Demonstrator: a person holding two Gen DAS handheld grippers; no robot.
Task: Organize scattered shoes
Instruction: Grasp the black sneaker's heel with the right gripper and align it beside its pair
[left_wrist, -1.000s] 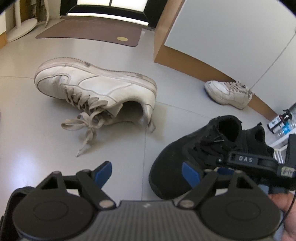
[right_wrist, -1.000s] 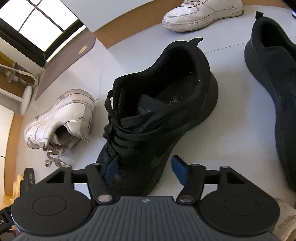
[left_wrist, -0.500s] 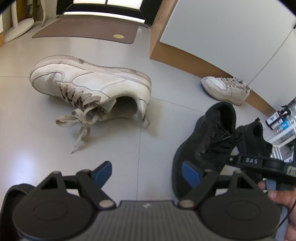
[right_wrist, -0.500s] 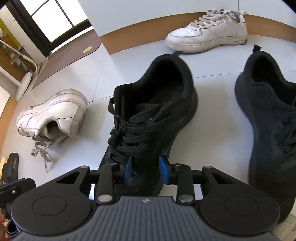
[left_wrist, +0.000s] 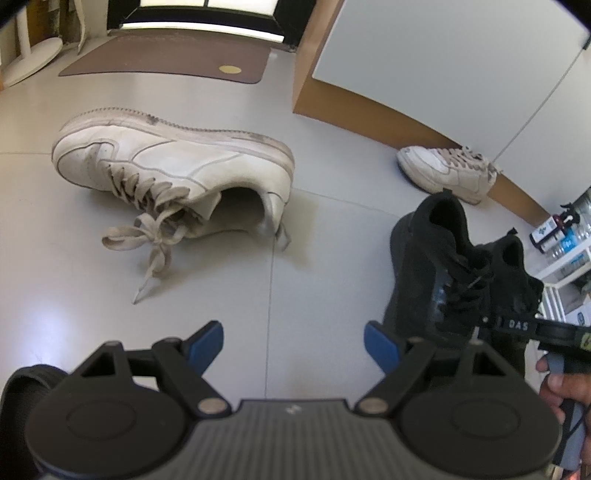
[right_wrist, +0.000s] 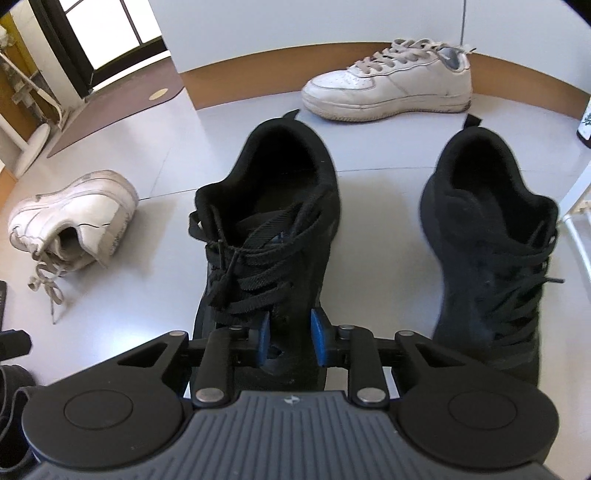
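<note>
The pale grey floor (right_wrist: 376, 206) carries everything, and the black sneaker (right_wrist: 273, 236) in the right gripper serves as the landmark. Behind it rises a white wall with a tan skirting (right_wrist: 243, 77), and beyond its left side, by the doorway, lies a brown doormat (left_wrist: 173, 59). A second black sneaker (right_wrist: 491, 236) stands just beside the landmark shoe on its right, parallel to it, heel away from the camera and toe near, with a strip of floor between the two. Behind both, against the skirting, an upright white sneaker (right_wrist: 388, 92) rests on its sole with its toe pointing left. To the left of the landmark shoe and well apart from it, a worn white sneaker (left_wrist: 173, 166) lies tipped on its side, its opening facing the camera and its loose beige laces (left_wrist: 151, 243) trailing over the floor. The right gripper (right_wrist: 289, 339) has just been closing its jaws, and its blue pads (right_wrist: 318, 339) now press from both sides on the toe end of the landmark shoe, which fills the narrow gap between them. The left gripper (left_wrist: 293, 343) hangs over bare floor to the left of that shoe, its blue-tipped jaws spread wide with nothing between them. In the left wrist view, a person's fingers (left_wrist: 565, 384) show at the right edge, around the right gripper's handle.
</note>
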